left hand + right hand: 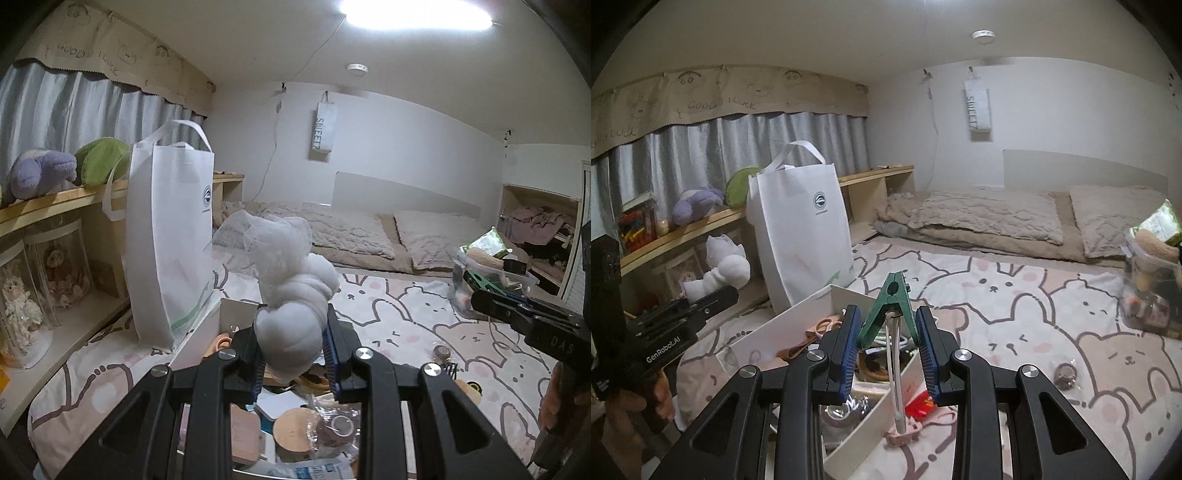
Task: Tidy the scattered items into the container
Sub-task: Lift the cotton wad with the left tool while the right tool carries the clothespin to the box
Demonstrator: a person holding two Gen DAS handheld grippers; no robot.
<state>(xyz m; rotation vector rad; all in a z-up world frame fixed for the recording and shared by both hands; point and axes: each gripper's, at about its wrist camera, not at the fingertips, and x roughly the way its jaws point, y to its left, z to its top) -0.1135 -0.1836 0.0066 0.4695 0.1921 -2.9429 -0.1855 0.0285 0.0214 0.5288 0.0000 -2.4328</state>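
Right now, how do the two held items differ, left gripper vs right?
The left gripper holds a white bundle: soft, lumpy, bulging well above the pads. The right gripper holds a green clip: hard, small, pointing tip-up, with a white loop hanging from it. The bundle fills the gap between the jaws; the clip is pinched at its handles. Both are gripped firmly and held above the white box.

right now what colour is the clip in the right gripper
Green clip, clearest in the right wrist view.
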